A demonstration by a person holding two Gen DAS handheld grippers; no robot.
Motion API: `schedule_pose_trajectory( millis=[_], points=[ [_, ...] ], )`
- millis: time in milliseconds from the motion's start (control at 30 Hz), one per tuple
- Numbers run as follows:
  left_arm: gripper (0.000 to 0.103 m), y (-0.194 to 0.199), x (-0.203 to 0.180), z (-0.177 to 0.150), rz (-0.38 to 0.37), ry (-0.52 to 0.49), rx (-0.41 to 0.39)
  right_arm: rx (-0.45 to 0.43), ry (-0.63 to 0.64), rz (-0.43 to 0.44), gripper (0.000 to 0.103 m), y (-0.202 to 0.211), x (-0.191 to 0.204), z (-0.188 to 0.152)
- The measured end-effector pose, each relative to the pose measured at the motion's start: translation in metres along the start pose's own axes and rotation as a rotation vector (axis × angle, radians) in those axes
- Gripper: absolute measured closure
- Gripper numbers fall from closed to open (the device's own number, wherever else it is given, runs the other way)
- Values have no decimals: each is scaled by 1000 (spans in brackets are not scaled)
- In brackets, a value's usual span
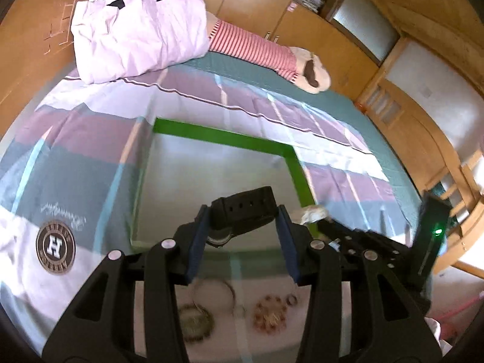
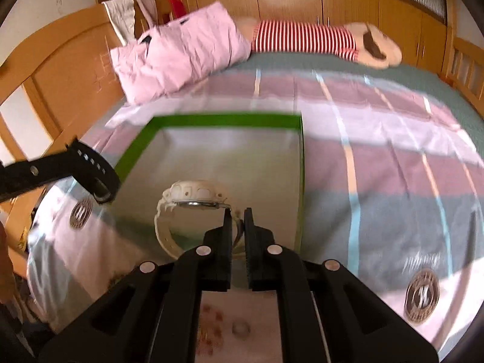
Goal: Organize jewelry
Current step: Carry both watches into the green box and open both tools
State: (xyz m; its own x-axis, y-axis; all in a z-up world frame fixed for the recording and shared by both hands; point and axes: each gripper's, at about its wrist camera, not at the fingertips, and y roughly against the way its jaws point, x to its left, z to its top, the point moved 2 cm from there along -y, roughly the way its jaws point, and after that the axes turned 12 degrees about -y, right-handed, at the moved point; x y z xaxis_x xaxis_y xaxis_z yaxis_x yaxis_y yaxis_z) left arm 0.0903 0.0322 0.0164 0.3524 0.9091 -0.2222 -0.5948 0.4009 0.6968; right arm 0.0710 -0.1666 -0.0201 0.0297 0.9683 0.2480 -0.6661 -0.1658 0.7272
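Beyond both sets of fingers, a bed under a striped quilt (image 2: 378,139) in purple, grey and white bands. Farther out at the head, a pink pillow (image 1: 139,33) and a striped plush toy (image 2: 305,40). Directly ahead of the fingertips and below them, a green-rimmed box (image 1: 224,136) with a pale floor, open on the quilt.

Left gripper (image 1: 243,220): fingers part-way spread, pinching a black watch (image 1: 242,208) across its strap, held above the box's near edge. Right gripper (image 2: 237,214): fingers pressed nearly together, nipping the strap of a white watch (image 2: 193,198), which hangs to the left of the tips over the box.

Behind the left fingers, toward the camera, small jewelry on the quilt: bangles (image 1: 214,295), a beaded bracelet (image 1: 270,316), a ring (image 1: 292,299).
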Motion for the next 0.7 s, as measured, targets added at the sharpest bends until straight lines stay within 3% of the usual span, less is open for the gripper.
schedule_pose_trajectory(
  millis=[267,400,567,700],
  points=[
    [56,-55,23,-10,59,16,108,78,-46,-15,91,-46,-10,0],
    [43,-48,27,-15,52,40,118,52,-93,22,58,-24,-15,4],
    [37,-19,16,-26,45,24,133,62,-38,10,58,22,-19,-11],
    [30,-4,5,-51,78,5,206,128,-43,-44,58,30,-44,-45]
  ],
)
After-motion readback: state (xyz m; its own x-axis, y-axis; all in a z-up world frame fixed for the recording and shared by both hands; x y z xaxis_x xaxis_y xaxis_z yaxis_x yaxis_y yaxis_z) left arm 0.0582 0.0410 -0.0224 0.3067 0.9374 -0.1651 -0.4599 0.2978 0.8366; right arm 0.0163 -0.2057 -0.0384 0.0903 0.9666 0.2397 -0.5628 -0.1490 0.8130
